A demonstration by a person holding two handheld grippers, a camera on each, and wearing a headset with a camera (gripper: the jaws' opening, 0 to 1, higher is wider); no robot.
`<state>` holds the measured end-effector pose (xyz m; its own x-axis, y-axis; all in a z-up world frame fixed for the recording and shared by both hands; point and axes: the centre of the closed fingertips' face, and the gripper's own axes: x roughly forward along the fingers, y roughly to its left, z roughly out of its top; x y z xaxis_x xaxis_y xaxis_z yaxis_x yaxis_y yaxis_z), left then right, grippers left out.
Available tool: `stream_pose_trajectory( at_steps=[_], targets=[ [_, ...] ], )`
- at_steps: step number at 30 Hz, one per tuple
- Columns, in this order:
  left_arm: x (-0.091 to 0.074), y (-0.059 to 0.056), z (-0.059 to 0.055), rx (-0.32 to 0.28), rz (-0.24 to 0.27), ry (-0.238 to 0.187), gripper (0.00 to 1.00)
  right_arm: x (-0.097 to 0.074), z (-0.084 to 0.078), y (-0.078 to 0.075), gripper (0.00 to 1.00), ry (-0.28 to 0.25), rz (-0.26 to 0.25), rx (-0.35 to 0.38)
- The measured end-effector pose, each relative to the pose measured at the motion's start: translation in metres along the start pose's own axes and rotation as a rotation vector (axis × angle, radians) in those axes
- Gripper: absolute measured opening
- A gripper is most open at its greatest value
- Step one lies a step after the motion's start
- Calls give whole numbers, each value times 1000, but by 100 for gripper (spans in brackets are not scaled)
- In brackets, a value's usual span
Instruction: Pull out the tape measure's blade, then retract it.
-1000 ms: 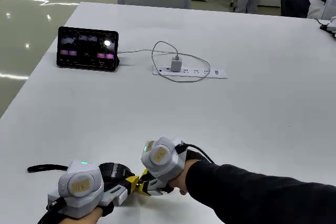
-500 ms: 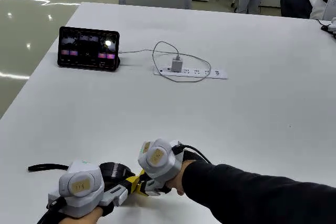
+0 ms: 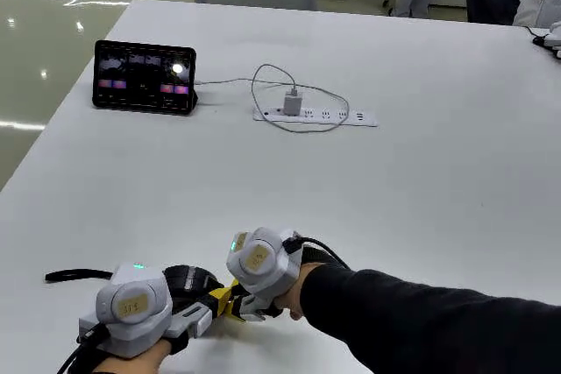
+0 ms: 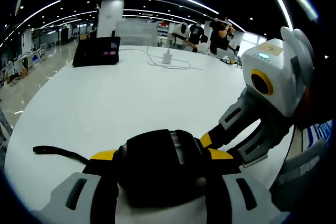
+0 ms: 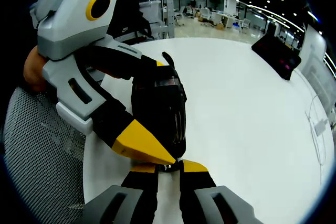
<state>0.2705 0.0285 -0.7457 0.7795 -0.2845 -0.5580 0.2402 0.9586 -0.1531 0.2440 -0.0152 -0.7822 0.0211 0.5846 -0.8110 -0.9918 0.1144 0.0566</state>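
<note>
At the near edge of a white table (image 3: 368,190), the left gripper (image 4: 161,156) clamps the black tape measure (image 5: 157,106) by its case. The right gripper (image 5: 169,171), jaws nearly closed, pinches the blade tip (image 5: 167,167) at the case's mouth.

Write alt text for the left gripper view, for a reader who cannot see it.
The left gripper's tongs clamp a black tape measure on a white table, while the right gripper reaches in from the right with its yellow-tipped tongs at the case's side. A black strap trails left from the case; a tablet and charger sit far back.
</note>
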Motion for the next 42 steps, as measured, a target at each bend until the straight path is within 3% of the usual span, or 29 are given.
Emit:
stream_pose_trajectory(
  at_steps=[15, 22, 24, 28, 34, 42],
  targets=[
    [-3, 0, 0, 27, -25, 23, 61, -6, 0, -3, 17, -10, -38, -13],
    [-10, -3, 12, 26, -49, 9, 60, -14, -3, -6, 19, -16, -51, 9],
    [-9, -7, 9, 21, -82, 29, 64, -18, -4, -5, 20, -17, -54, 12],
    [-9, -6, 6, 49, -87, 43, 65, -24, -6, -6, 20, -26, -64, 2],
    [-11, -10, 7, 104, -116, 52, 74, -45, -15, -10, 20, -66, -82, 49],
    [-11, -10, 5, 102, -197, 92, 96, -71, -30, -17, 23, -113, -118, 104]
  ],
)
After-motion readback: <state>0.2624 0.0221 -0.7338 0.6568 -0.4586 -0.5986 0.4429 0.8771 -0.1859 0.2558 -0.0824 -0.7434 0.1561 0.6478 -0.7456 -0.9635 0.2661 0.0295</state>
